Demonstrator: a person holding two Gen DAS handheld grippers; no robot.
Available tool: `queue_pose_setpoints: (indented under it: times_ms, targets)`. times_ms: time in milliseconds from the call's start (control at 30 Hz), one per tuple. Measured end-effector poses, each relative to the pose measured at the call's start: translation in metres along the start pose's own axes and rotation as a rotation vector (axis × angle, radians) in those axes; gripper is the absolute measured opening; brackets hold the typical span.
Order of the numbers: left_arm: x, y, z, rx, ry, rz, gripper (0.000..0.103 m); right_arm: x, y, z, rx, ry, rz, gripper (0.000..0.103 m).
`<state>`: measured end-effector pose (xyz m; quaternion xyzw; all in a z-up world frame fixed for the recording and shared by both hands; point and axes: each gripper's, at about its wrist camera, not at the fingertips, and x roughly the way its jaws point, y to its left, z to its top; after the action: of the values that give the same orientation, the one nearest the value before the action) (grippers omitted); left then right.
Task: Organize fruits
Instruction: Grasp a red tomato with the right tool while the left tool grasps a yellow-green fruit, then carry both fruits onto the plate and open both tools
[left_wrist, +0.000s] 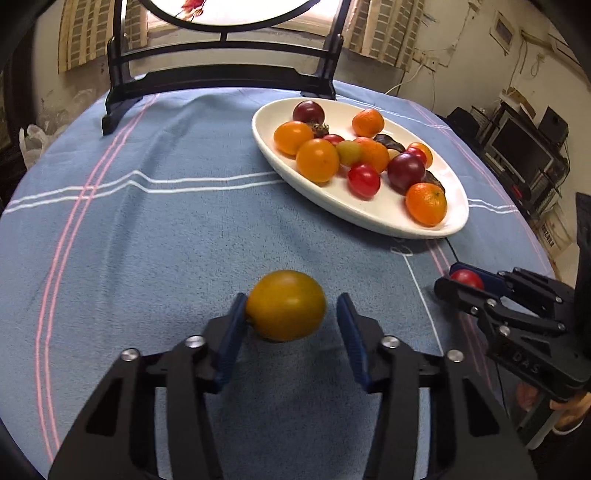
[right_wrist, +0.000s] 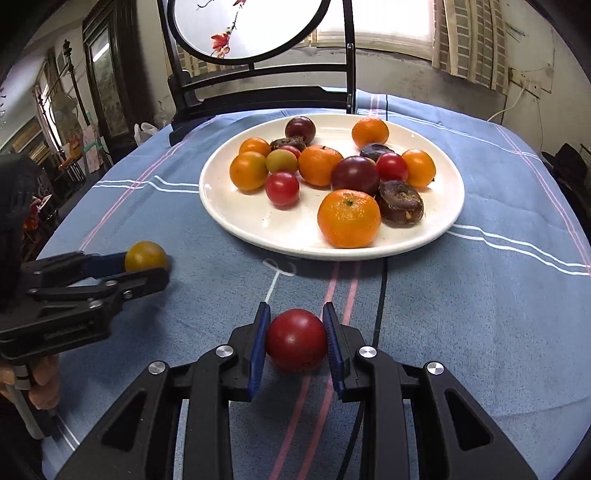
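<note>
Yellow tomato, red tomato on cloth; mixed fruits on plate.

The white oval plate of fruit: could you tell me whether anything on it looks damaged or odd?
Yes. Among the firm tomatoes and mandarins on the white oval plate, the dark brown wrinkled fruits look shrivelled, possibly spoiled; the largest lies at the near right beside the big orange mandarin.

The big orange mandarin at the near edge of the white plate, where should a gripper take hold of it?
Grip the big orange mandarin across its widest middle, coming from above the white plate's near rim. It sits stem up, and the dark wrinkled fruit crowds its right side.
</note>
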<state>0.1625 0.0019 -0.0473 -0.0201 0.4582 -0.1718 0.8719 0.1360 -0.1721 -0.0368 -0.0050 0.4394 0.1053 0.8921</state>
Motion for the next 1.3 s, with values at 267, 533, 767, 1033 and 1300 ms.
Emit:
queue_pose_setpoints:
  times_ms: [267, 533, 767, 1033, 1300]
  targets:
    - [-0.015, -0.007, 0.006, -0.021, -0.047, 0.03, 0.04, -0.018, -0.007, 0.003, 0.012, -0.042, 0.026, 0.029]
    - [-0.021, -0.04, 0.069, 0.013, -0.079, -0.012, 0.04, -0.039, -0.019, 0.05, -0.05, -0.187, -0.028, 0.029]
    - [0.014, -0.06, 0.129, 0.016, -0.069, 0.034, 0.04, -0.004, -0.039, 0.093, -0.042, -0.187, -0.065, 0.029]
    - [0.039, -0.059, 0.148, 0.015, -0.103, 0.187, 0.094, 0.03, -0.071, 0.114, 0.092, -0.142, -0.119, 0.062]
    - [0.012, -0.057, 0.113, -0.001, -0.103, 0.184, 0.094, -0.005, -0.068, 0.075, 0.07, -0.116, -0.088, 0.062]
